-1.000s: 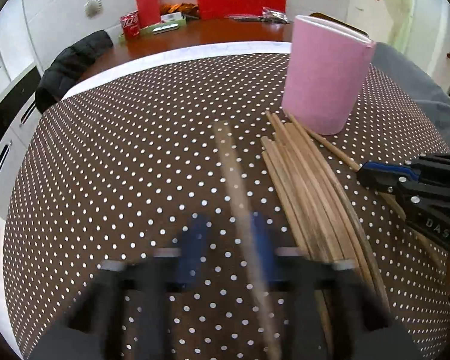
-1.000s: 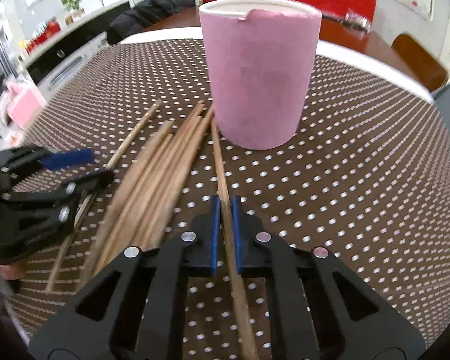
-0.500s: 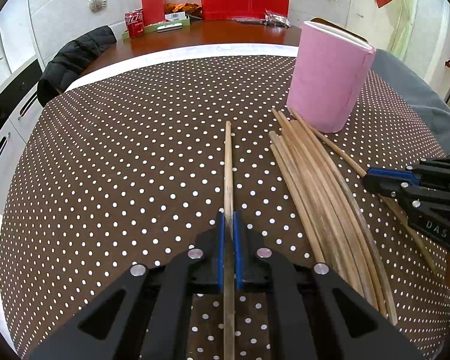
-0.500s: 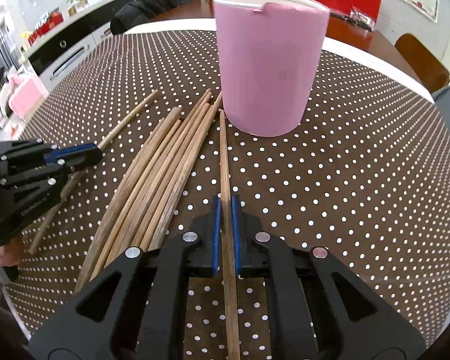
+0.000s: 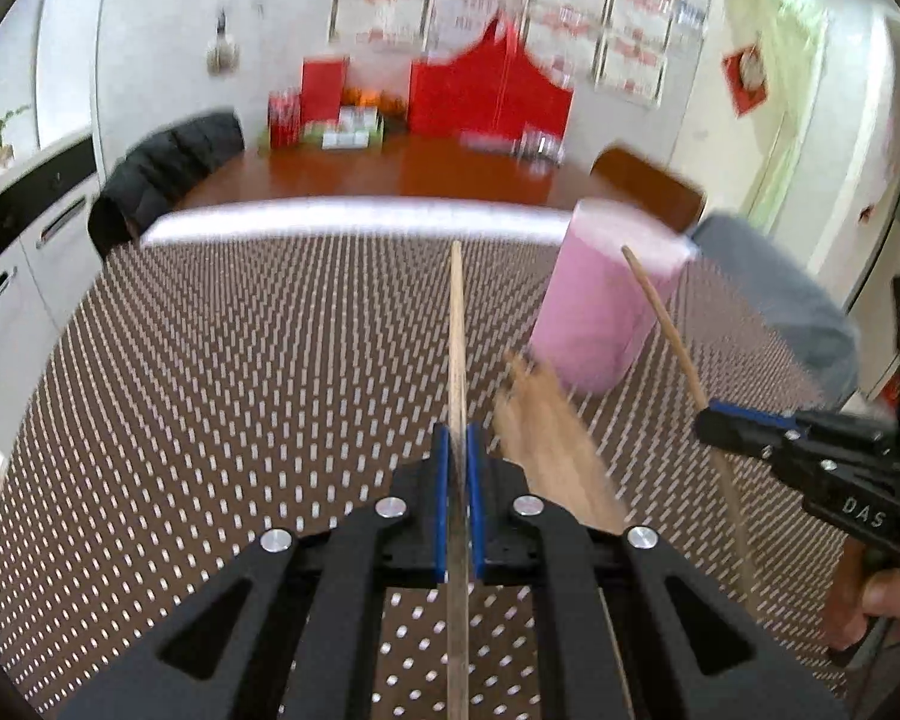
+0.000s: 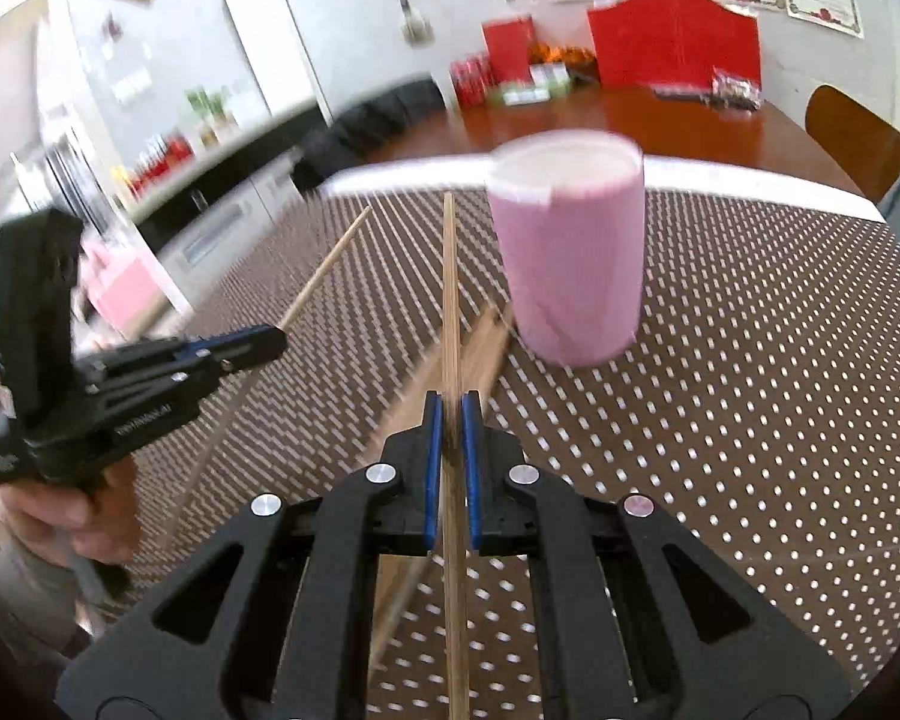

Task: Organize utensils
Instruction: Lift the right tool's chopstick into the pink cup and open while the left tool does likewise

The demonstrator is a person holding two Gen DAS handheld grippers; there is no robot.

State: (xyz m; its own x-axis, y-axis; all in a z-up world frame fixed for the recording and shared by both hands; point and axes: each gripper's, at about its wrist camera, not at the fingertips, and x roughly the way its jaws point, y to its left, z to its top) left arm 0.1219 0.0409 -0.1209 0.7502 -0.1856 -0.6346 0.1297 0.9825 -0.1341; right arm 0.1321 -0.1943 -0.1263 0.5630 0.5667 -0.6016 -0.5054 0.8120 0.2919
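While each tool clamps slim wooden chopstick, matte pink cylinder stands upright.

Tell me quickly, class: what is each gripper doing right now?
Left gripper: closed on a chopstick.
Right gripper: closed on another chopstick.

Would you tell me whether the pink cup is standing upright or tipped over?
Upright. The pink cup stands on its base on the dotted tablecloth, open rim facing up. The pictures do not show whether anything is inside.
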